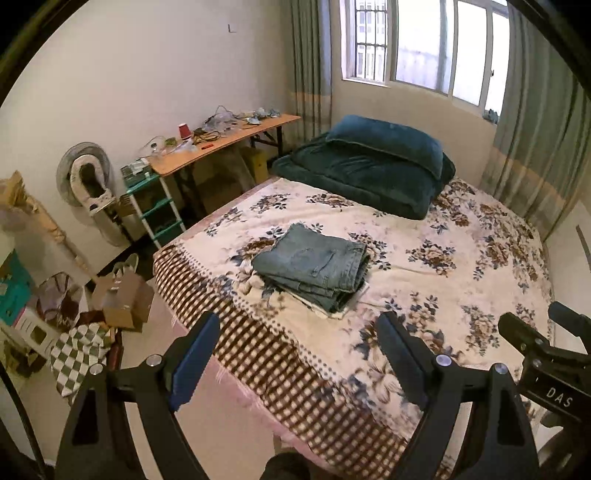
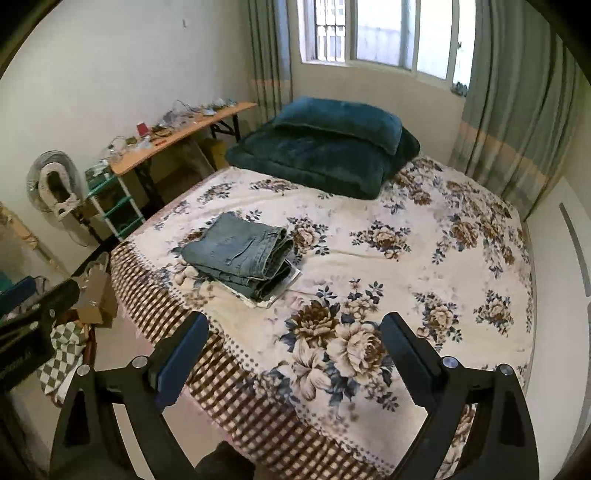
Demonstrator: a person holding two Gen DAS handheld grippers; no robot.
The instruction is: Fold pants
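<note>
Nearest the lens, the left gripper (image 1: 299,325) is hanging above the foot edge of the bed, its jaws spread wide and gripping nothing. The right gripper (image 2: 295,325) is hovering likewise, released, with only bedding between its fingers; part of it is also showing at 4 o'clock in the left view.

Beyond the fingers, the floral blanket (image 1: 443,266) (image 2: 388,266) is covering the bed, its checkered border draping over the near edge. The pants (image 1: 314,269) (image 2: 240,258) are lying folded into a compact denim stack on this blanket, at about 12 o'clock from the left gripper and 11 o'clock from the right, apart from both.

At 9 o'clock, cardboard boxes (image 1: 122,299) and a checkered cloth (image 1: 79,354) are sitting on the floor.

Farther back, a dark teal pillow (image 1: 388,142) (image 2: 340,120) is resting on a folded teal quilt (image 1: 354,181) (image 2: 314,166) at the head of the bed. At 10 o'clock, a cluttered wooden table (image 1: 229,138) (image 2: 184,131) is standing against the wall, a red cup (image 1: 184,131) on it. Farthest off, at 1 o'clock, the window (image 1: 424,44) (image 2: 369,33) is glowing between green curtains (image 1: 532,122).
</note>
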